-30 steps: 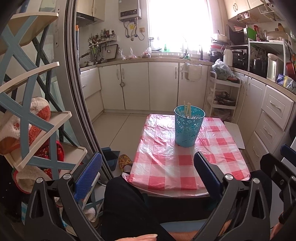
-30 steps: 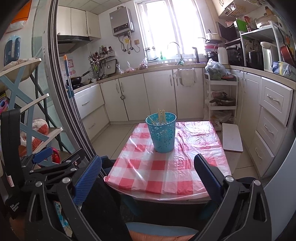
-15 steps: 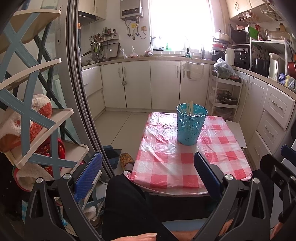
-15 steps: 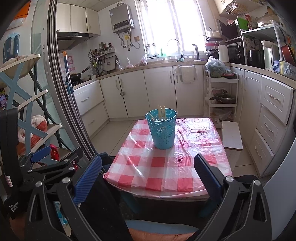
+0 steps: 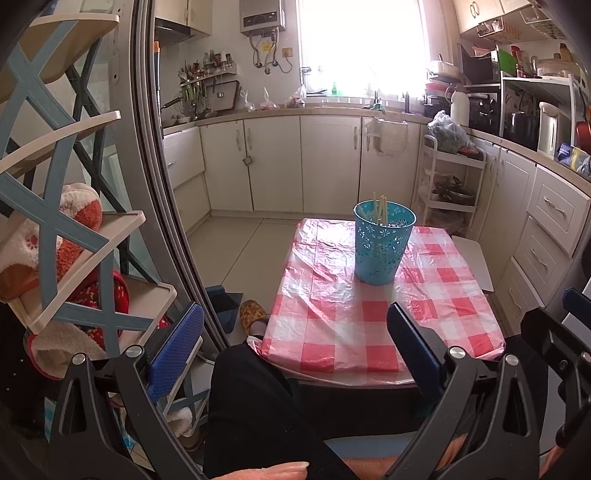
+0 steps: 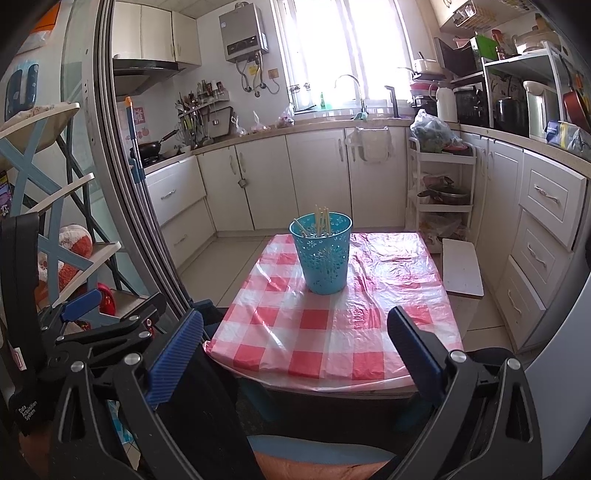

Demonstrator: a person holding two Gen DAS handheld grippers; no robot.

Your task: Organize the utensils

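Teal perforated basket (image 6: 322, 254) stands at 12 o'clock on the checked tabletop (image 6: 332, 332), chopsticks (image 6: 320, 221) upright inside. Left tool (image 5: 291, 350) and right tool (image 6: 293, 350) are spread wide, empty, well short. Risk judged: the light basket could be tipped if its rim is clipped on approach.

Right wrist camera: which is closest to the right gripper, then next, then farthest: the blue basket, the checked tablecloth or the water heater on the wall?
From the right gripper, both fingers wide open:
1. Checked tablecloth, its near edge just ahead and below.
2. Blue basket, standing mid-table with chopsticks inside.
3. Water heater, high on the far wall, left of the window.
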